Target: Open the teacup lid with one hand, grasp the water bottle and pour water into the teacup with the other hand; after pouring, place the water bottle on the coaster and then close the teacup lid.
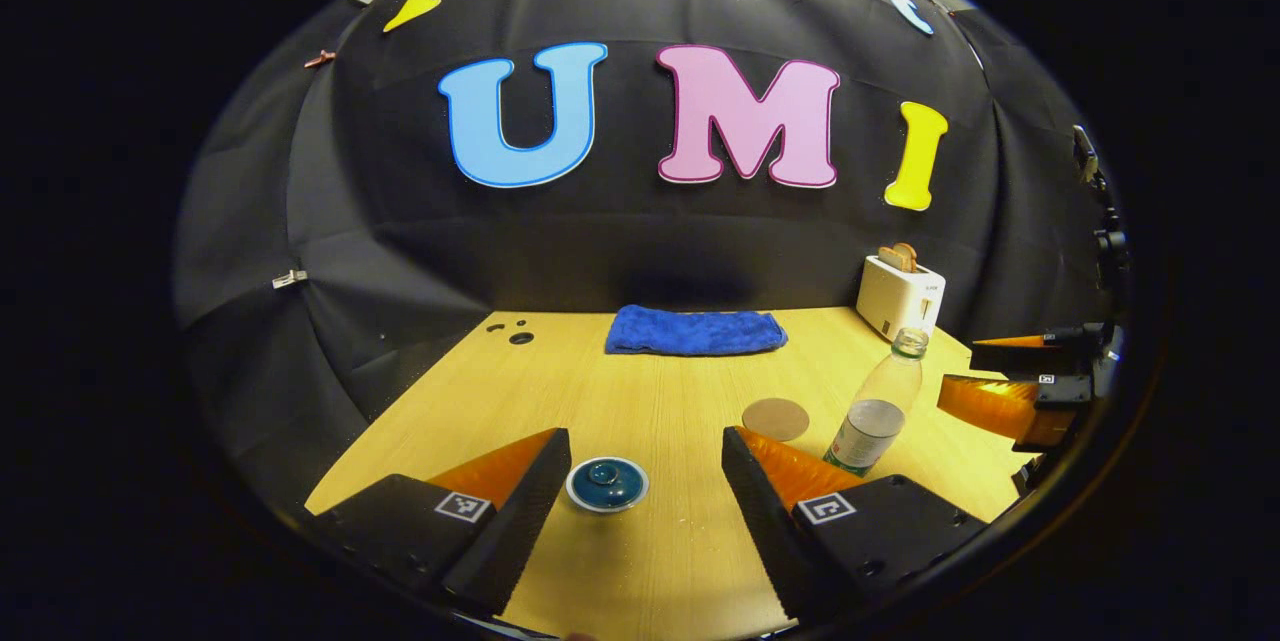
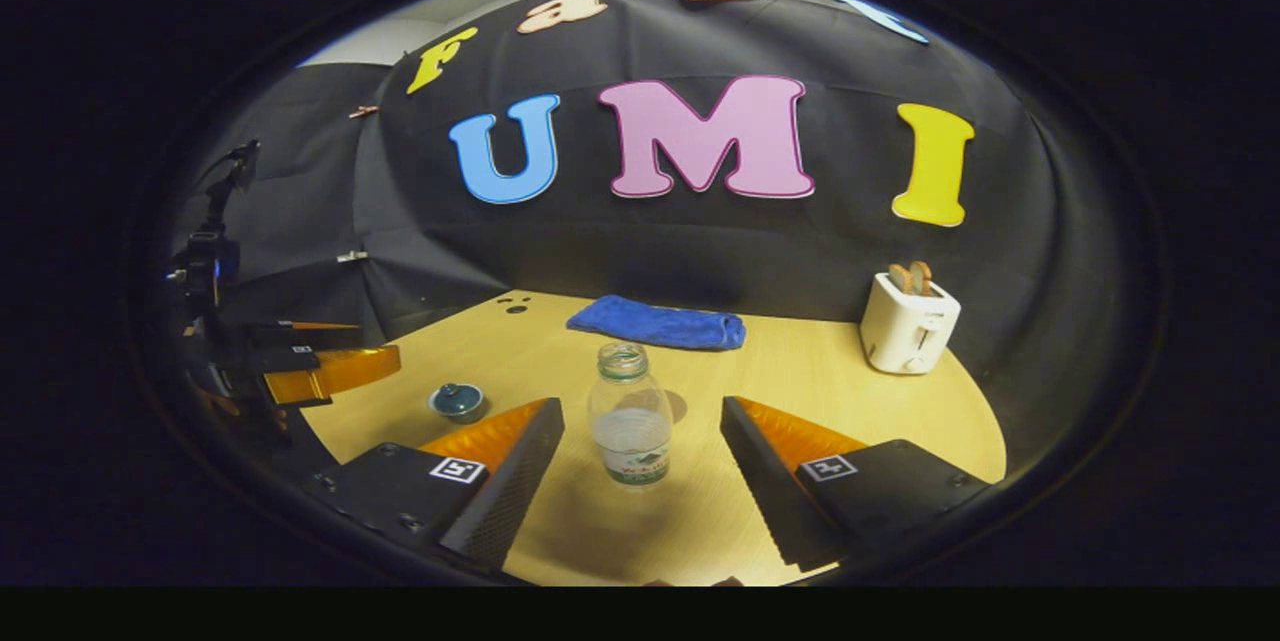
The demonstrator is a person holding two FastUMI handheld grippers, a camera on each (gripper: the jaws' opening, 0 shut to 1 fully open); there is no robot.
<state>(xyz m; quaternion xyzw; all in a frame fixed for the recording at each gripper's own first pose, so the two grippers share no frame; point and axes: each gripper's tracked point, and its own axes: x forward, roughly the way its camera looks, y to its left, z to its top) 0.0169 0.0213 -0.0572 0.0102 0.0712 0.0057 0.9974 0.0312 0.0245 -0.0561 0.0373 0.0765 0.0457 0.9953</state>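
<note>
Both tools are lined up and neither has taken hold of anything. The left gripper [image 1: 640,481] stands wide apart, and the teacup [image 1: 607,484] sits on the table [image 1: 660,391] just ahead, between its fingers, lid [image 1: 606,477] still on. Ahead and to its right stands the bottle [image 1: 878,406], with the coaster [image 1: 775,418] just beside it on the near-left.

The right gripper [image 2: 640,476] is released too, jaws spread, with the bottle [image 2: 630,416] dead centre between the fingers and a little ahead, untouched. The teacup [image 2: 457,401] lies off to its left, close to the other gripper [image 2: 330,366].

Handling, as a judgement: the lid looks like glazed ceramic, small, slick and breakable, so the knob on top is the place to pinch, gently. The bottle is clear thin plastic, uncapped and partly filled, so it is light, will give under a squeeze and could spill; a grip across the labelled middle looks safest.

The bottle's label carries print, too small to read. A cloth [image 2: 657,323] and a toaster [image 2: 908,323] sit farther ahead.
</note>
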